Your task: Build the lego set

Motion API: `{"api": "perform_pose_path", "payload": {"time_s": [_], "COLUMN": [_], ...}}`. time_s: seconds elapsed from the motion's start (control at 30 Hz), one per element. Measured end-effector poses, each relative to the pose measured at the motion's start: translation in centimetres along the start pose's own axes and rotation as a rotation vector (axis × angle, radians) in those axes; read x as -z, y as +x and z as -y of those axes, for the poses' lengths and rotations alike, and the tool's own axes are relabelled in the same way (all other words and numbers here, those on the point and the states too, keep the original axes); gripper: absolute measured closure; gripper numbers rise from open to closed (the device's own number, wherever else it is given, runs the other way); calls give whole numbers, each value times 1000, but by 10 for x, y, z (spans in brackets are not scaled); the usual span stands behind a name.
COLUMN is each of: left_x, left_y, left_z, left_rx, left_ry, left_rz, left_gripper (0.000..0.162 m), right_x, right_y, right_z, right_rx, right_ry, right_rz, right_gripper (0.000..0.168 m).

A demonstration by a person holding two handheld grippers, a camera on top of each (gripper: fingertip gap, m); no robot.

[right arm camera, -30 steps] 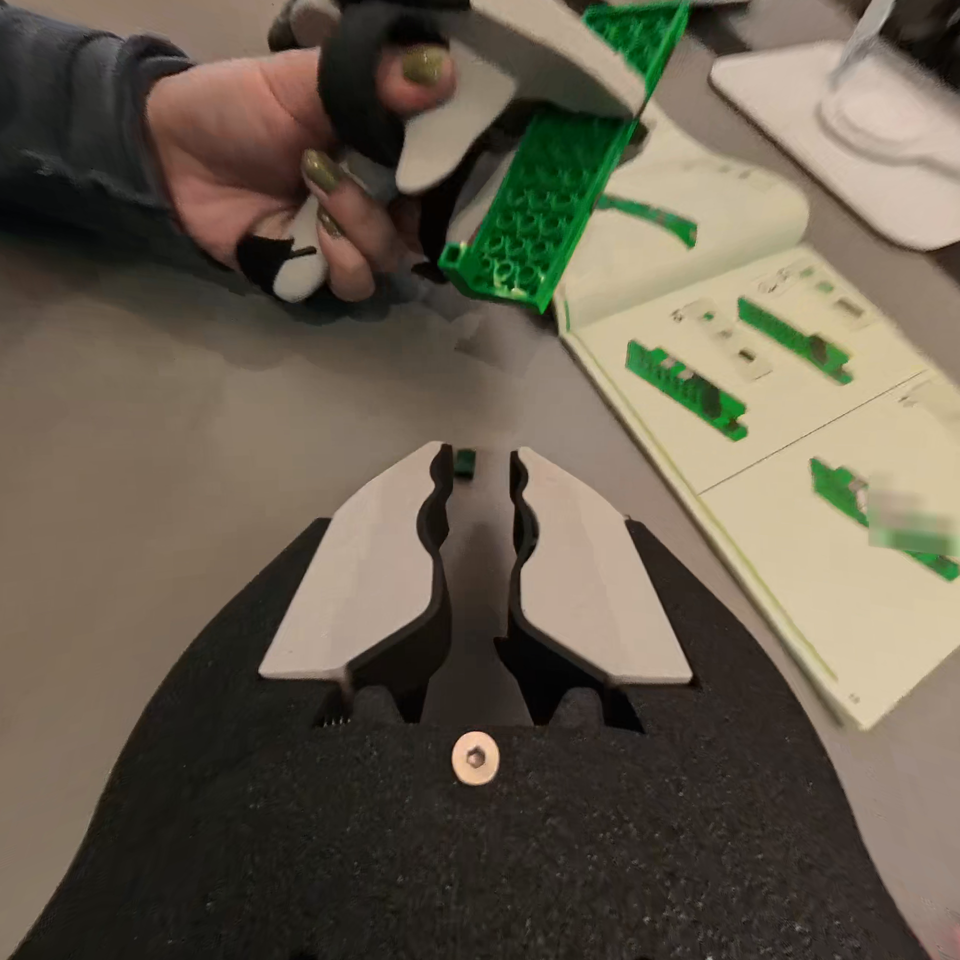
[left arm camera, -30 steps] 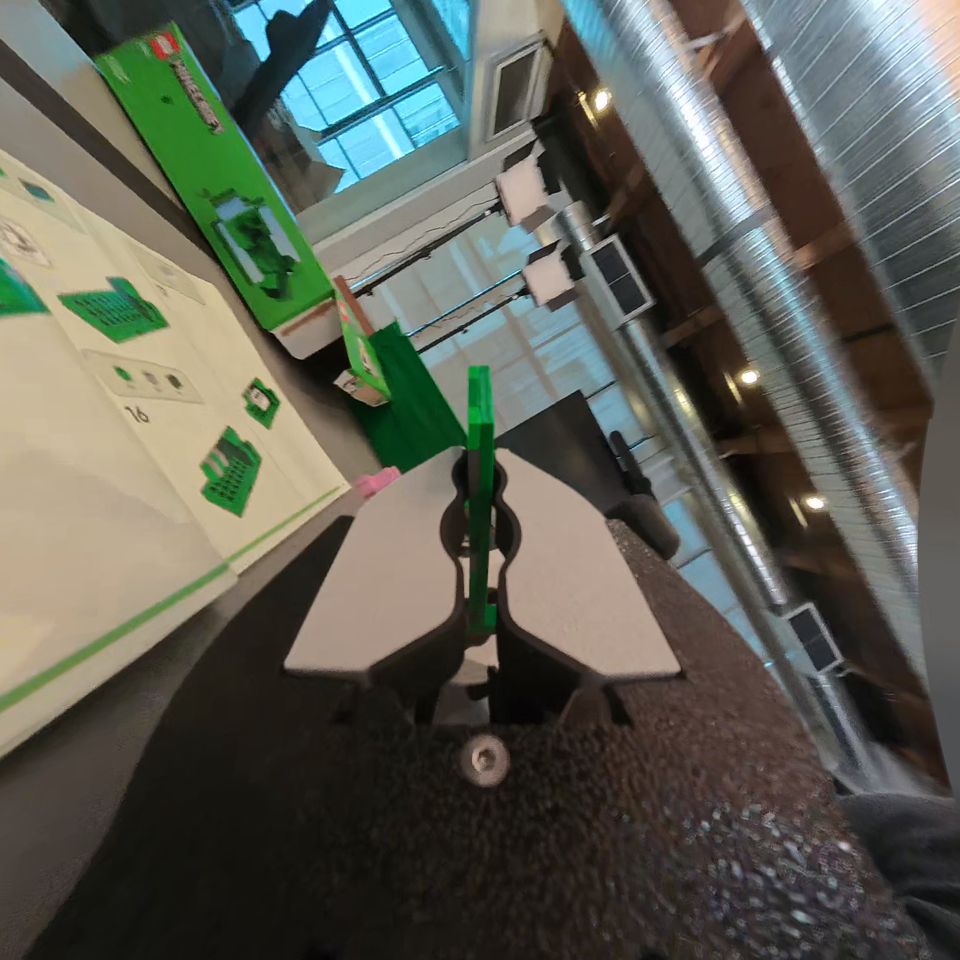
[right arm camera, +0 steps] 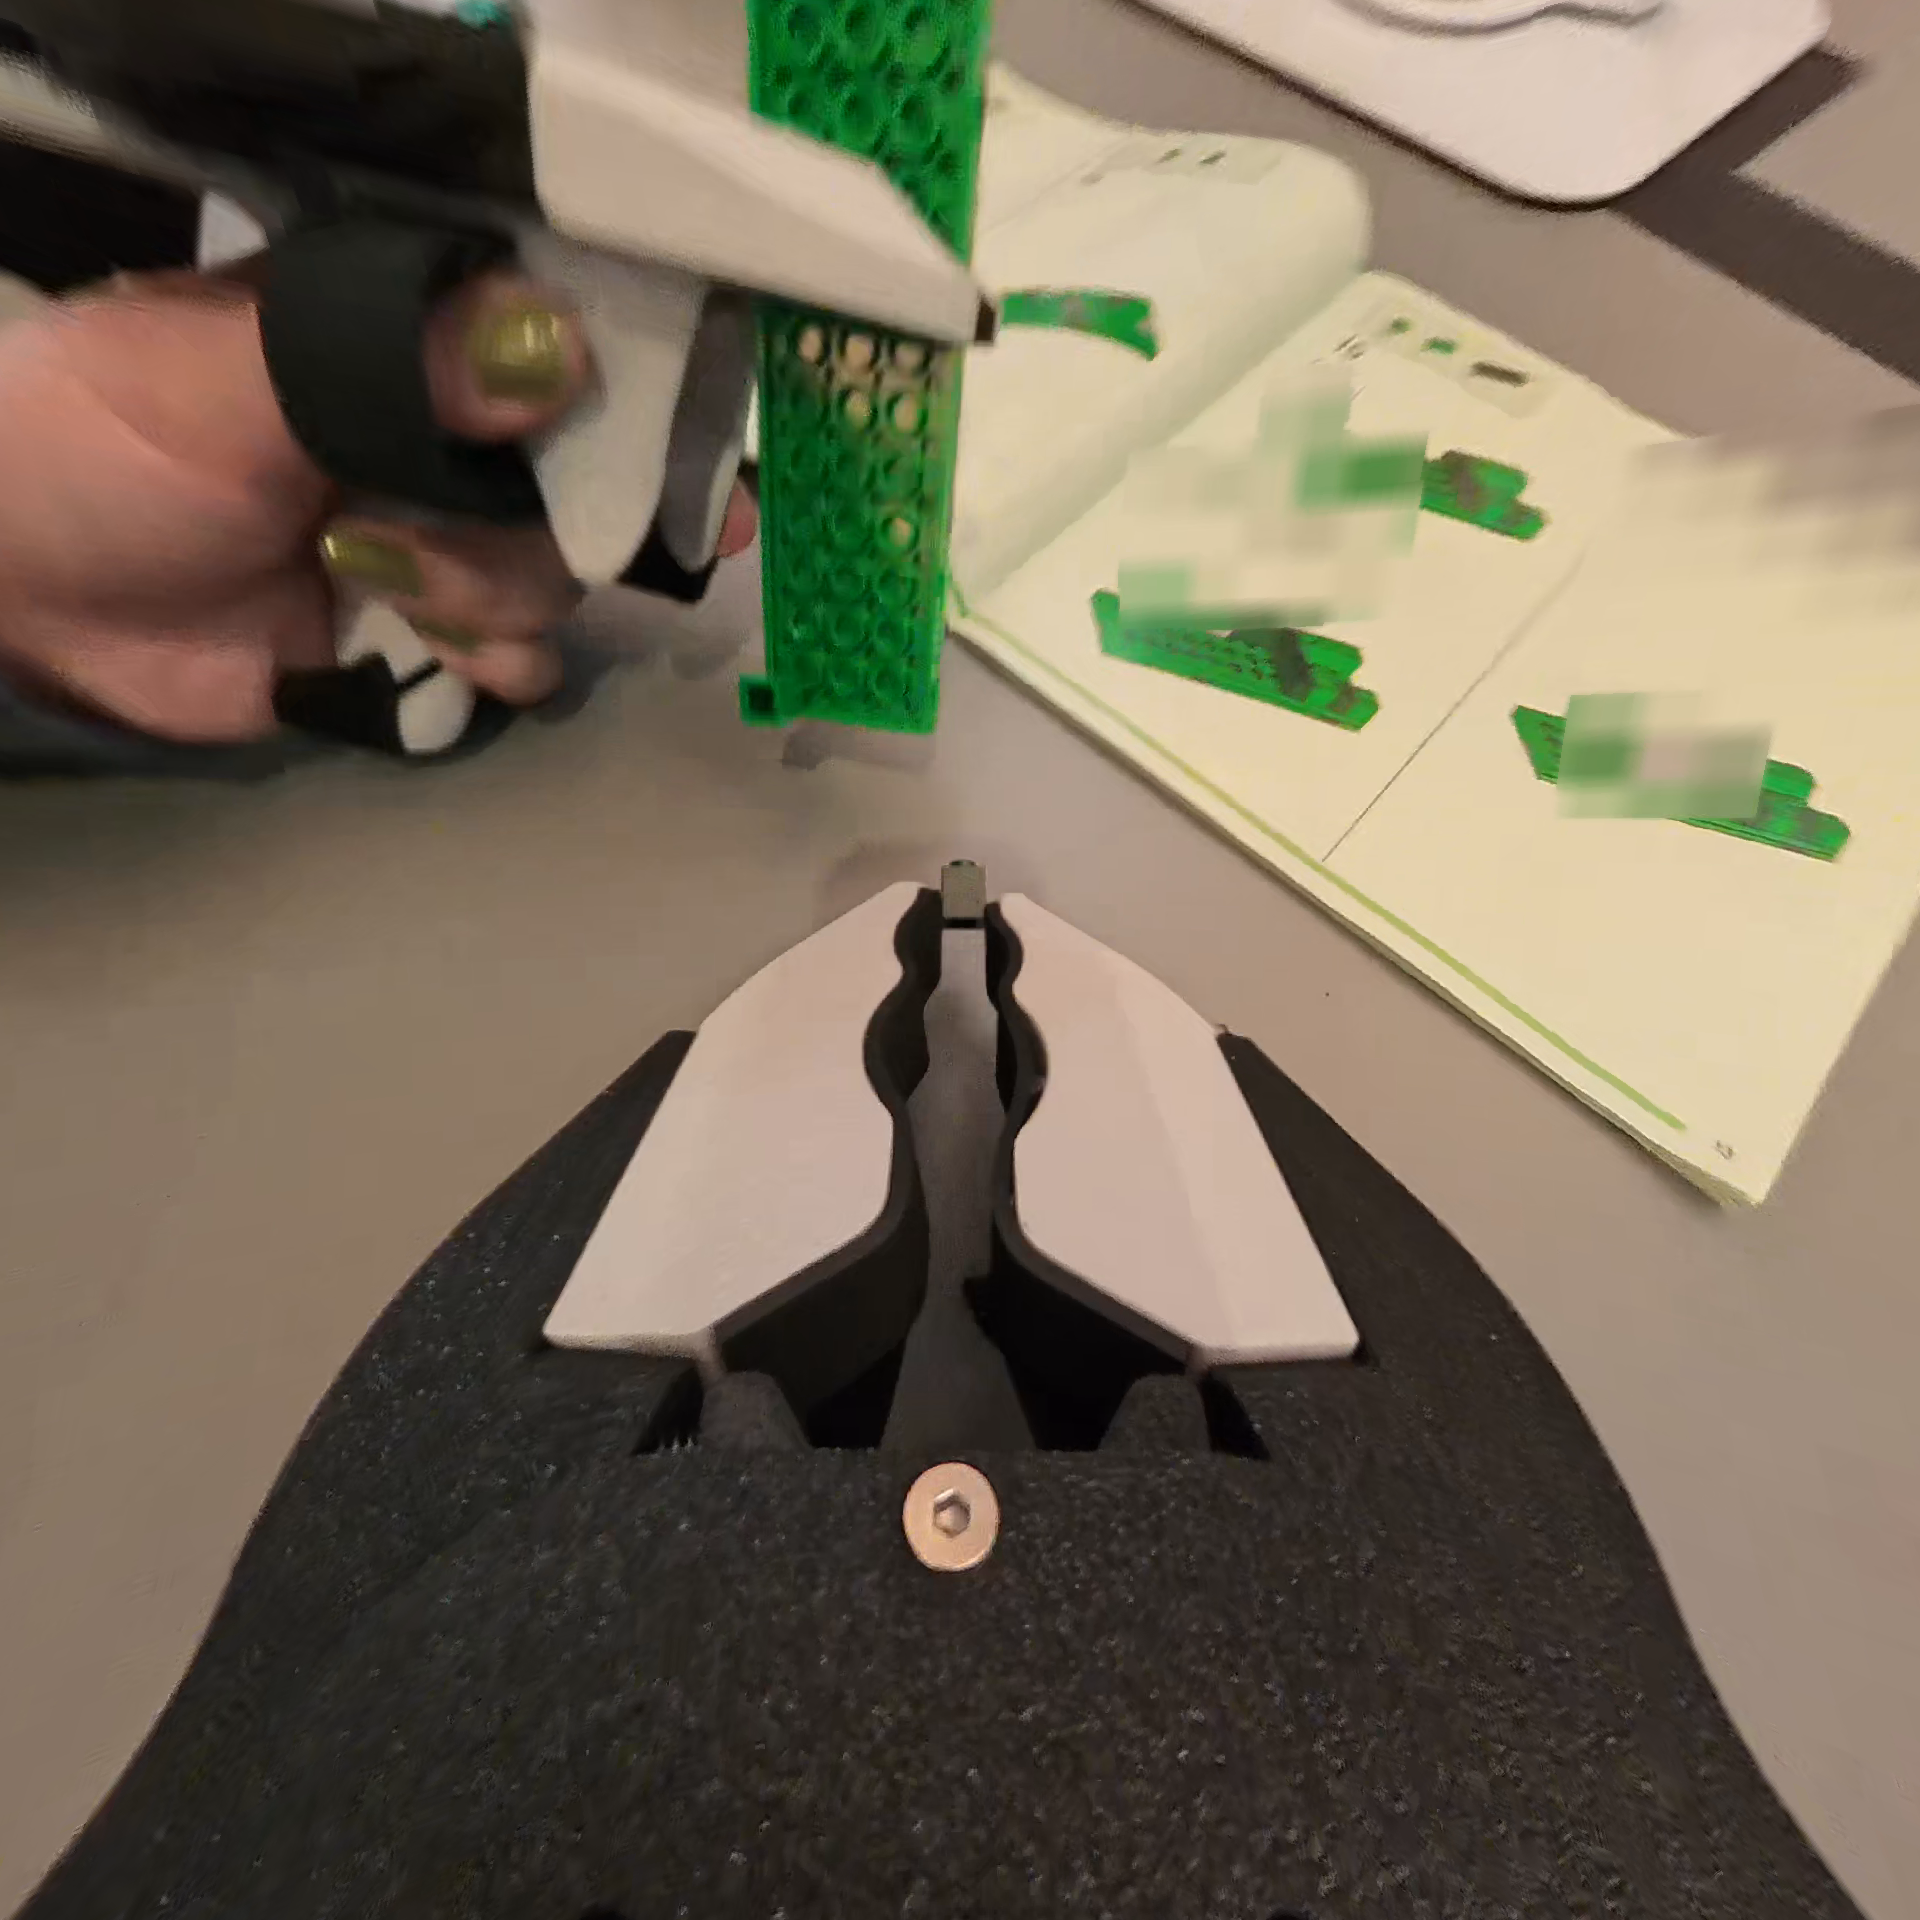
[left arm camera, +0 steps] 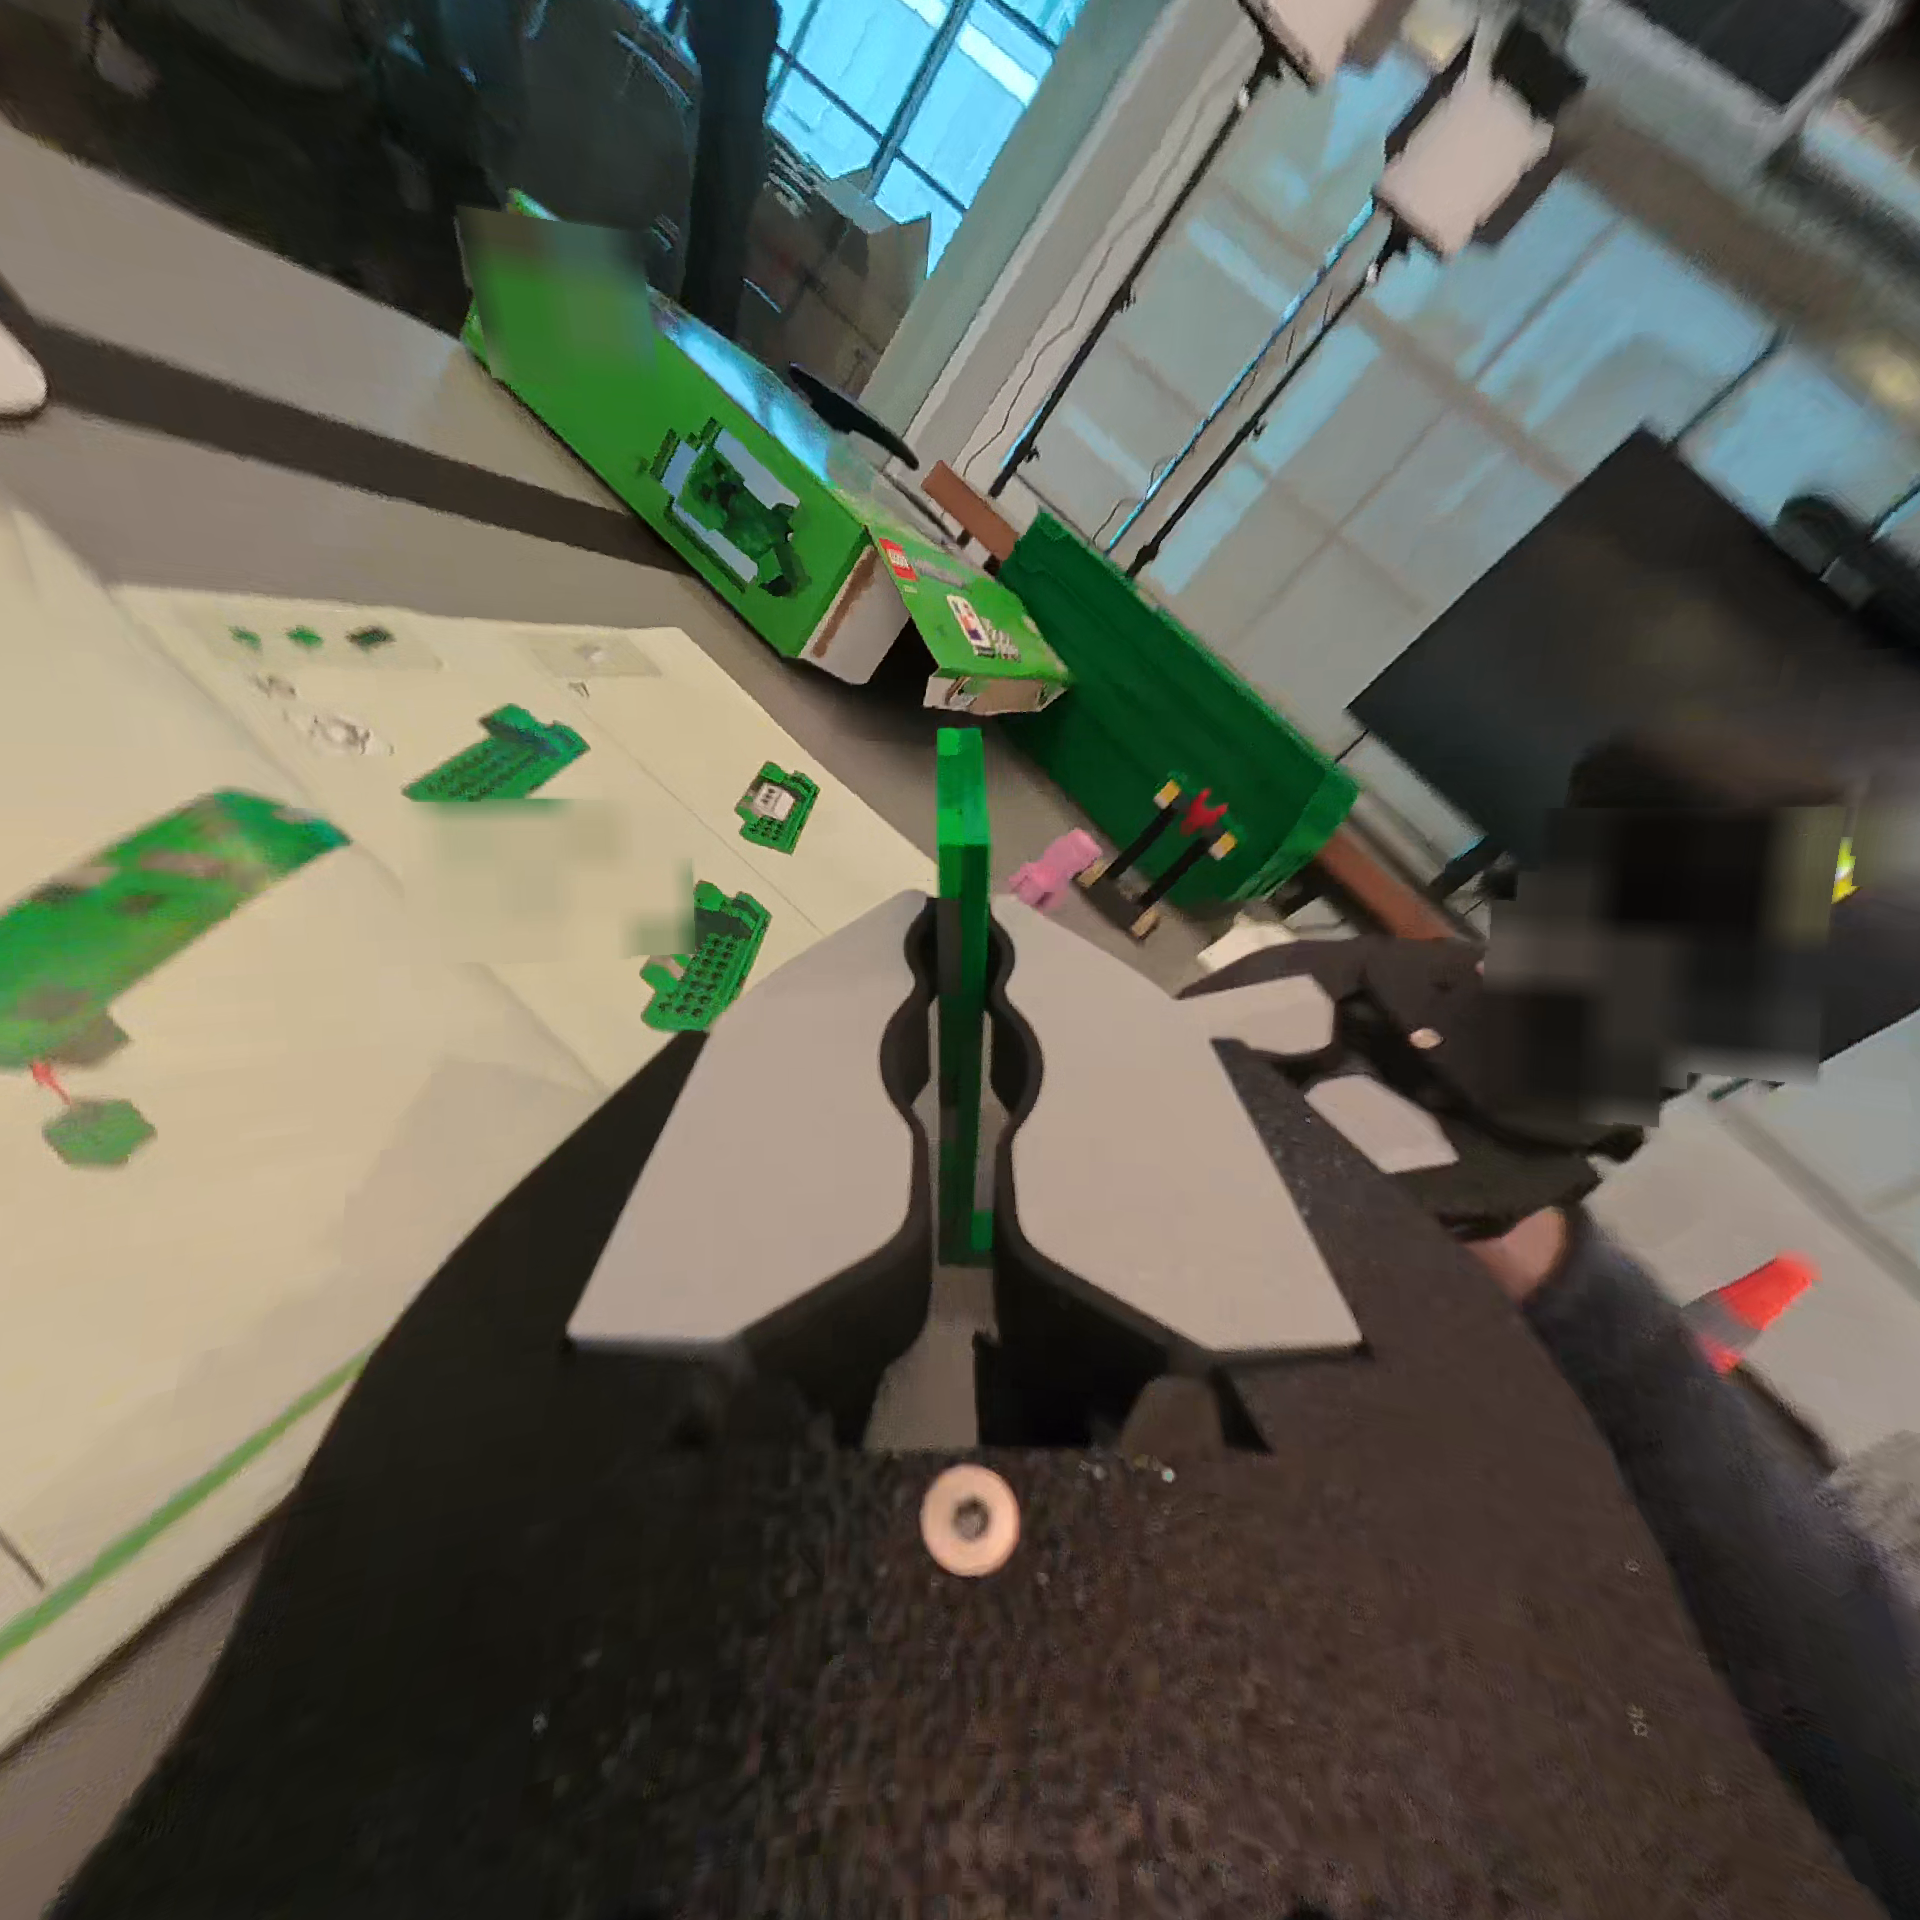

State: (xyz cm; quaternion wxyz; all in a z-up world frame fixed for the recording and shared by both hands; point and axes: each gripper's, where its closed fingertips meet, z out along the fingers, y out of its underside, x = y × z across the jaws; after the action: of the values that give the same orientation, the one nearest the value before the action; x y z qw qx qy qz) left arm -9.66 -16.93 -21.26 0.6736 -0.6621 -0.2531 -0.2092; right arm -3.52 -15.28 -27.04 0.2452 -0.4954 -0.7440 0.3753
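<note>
My left gripper (left arm camera: 961,914) is shut on a long green lego plate (left arm camera: 961,821), seen edge-on between its fingers. In the right wrist view the same plate (right arm camera: 862,520) hangs upright with its underside toward me, its lower end just above the grey table, and the left gripper's grey fingers (right arm camera: 748,218) clamp its upper part. My right gripper (right arm camera: 961,909) is shut on a small dark grey lego piece (right arm camera: 958,891) at its fingertips, a short way in front of and below the plate. The right gripper also shows at the right of the left wrist view (left arm camera: 1351,1029).
An open instruction booklet (right arm camera: 1455,831) lies on the table to the right; it also shows in the left wrist view (left arm camera: 312,935). A green lego box (left arm camera: 707,478), a smaller box (left arm camera: 977,644), a pink piece (left arm camera: 1055,868) and a green-and-black build (left arm camera: 1174,769) stand farther off. A white tray (right arm camera: 1558,94) sits far right.
The left gripper has swung the green plate from tilted to upright and lowered it toward the table. The right gripper has closed tighter on the small dark piece.
</note>
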Motion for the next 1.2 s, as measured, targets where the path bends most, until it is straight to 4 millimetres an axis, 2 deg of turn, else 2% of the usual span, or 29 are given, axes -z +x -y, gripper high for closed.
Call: {"api": "perform_pose_path", "payload": {"time_s": [0.07, 0.23, 0.4, 0.53, 0.73, 1.2], "left_x": [-1, 0, 2, 1, 2, 2], "left_y": [2, 19, 33, 41, 42, 45], "left_z": [-1, 4, 1, -6, -4, -8], "left_rx": [-117, -292, -382, -477, -459, -496], "left_ry": [-27, -8, 4, -15, -3, -14], "left_rz": [4, -97, -168, -175, -189, -187], "left_gripper": [156, 156, 156, 156, 156, 156], "right_x": [2, -2, 5, 5, 2, -6], "right_y": [-5, -22, -31, -35, -38, -35], "right_z": [8, 11, 27, 29, 37, 36], "right_rx": [-72, -226, -259, -257, -246, -221], "right_ry": [29, 58, 123, 61, 33, -54], "right_rz": [-43, -188, -290, -321, -346, -395], "right_gripper": [160, 160, 160, 160, 160, 160]}}
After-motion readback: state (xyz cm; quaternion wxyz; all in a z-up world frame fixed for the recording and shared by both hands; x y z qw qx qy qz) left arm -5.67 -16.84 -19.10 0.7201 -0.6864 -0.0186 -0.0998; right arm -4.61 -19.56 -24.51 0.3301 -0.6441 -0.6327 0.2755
